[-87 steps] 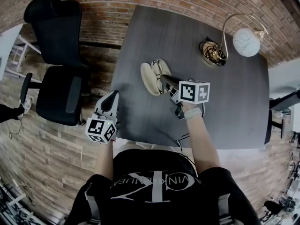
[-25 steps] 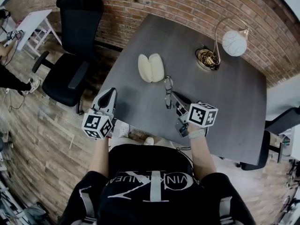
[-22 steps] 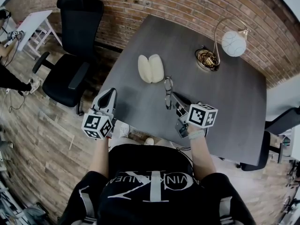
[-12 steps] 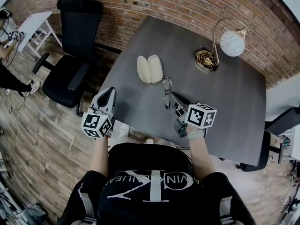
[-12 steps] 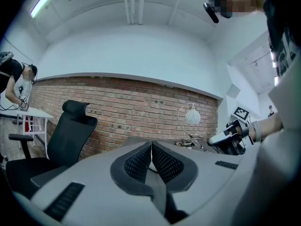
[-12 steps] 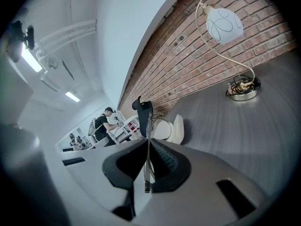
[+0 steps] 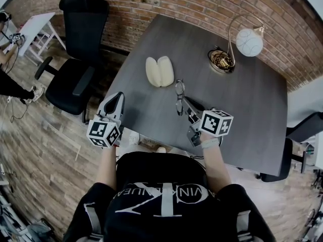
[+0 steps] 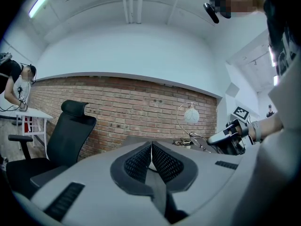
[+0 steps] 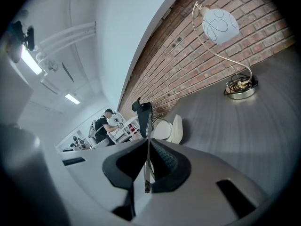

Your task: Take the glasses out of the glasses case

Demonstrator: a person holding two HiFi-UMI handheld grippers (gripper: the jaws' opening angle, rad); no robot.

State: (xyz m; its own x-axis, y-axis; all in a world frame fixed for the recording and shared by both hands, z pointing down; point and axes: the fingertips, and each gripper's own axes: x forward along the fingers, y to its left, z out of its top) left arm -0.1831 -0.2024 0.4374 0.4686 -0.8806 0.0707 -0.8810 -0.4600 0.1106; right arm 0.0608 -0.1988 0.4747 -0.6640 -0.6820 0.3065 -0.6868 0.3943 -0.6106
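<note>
Glasses (image 7: 178,96) are out of the cream glasses case (image 7: 159,71), which lies open with its two halves spread side by side on the dark grey worktop (image 7: 242,110). The glasses sit near the case, on the side closer to the person, and do not touch it. The right gripper (image 9: 148,141) holds them: its fingers (image 9: 164,161) are clenched on a thin metal temple that runs up between them and ends in a dark curved tip. Whether the frame rests on the worktop or hangs just above it cannot be told. The left gripper (image 8: 151,144) is well apart from the case and glasses, at the worktop's near left edge. Its fingers (image 8: 138,161) are pressed together with nothing between them. A desk lamp (image 7: 249,42) with a white globe shade stands at the far side of the worktop, its round base holding a tangle of cable. A black office chair (image 7: 75,44) stands on the wooden floor to the left.
</note>
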